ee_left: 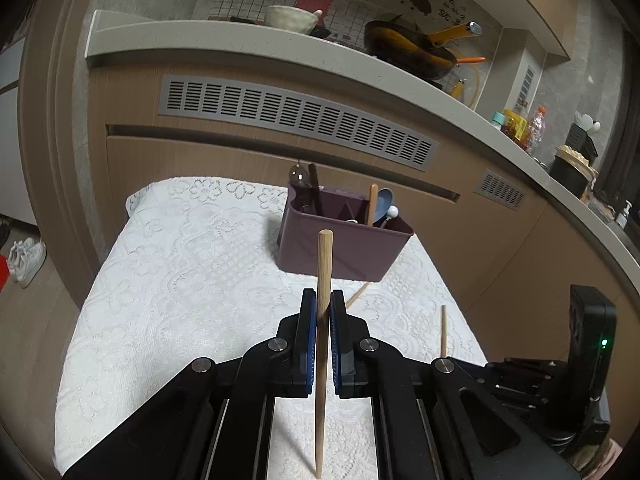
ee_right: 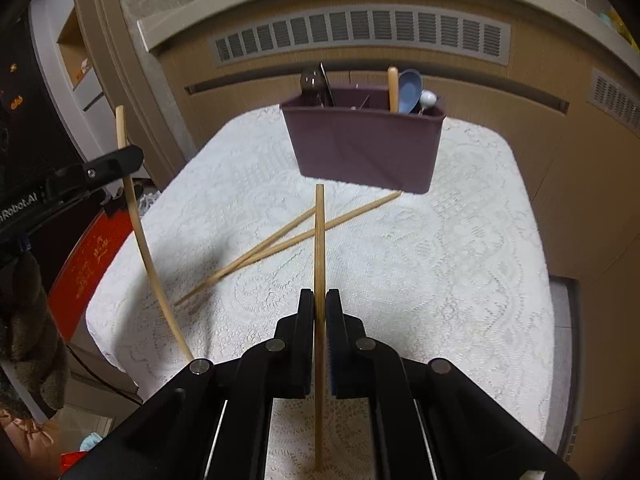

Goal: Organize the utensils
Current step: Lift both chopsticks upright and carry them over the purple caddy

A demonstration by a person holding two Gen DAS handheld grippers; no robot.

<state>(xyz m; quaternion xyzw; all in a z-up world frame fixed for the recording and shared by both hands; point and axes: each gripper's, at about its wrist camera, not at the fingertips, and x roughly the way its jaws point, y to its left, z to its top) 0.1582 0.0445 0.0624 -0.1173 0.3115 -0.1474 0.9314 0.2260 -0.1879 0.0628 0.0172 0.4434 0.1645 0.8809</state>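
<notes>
Wooden chopstick (ee_left: 323, 280) standing upright between the pads of the left gripper (ee_left: 324, 304), jaws clamped on it, blunt end up, tapered tip pointing down toward the white lace tablecloth (ee_left: 180, 280). Second wooden chopstick (ee_right: 319, 260) being held the same way in the right gripper (ee_right: 319, 304), jaws pressed against its shaft. Two loose chopsticks (ee_right: 280, 244) lying crossed on the cloth, between the right gripper and the purple utensil caddy (ee_right: 360, 148). Caddy sitting at the far edge of the table, already holding a blue spoon (ee_right: 410, 86), a wooden stick (ee_right: 393, 88) and dark-handled utensils (ee_right: 316, 84) in separate compartments. Left gripper showing at the left edge of the right wrist view, with its chopstick bowed by the lens. Frying pan (ee_left: 408, 52) and bowl (ee_left: 290, 20) resting on the counter behind.
</notes>
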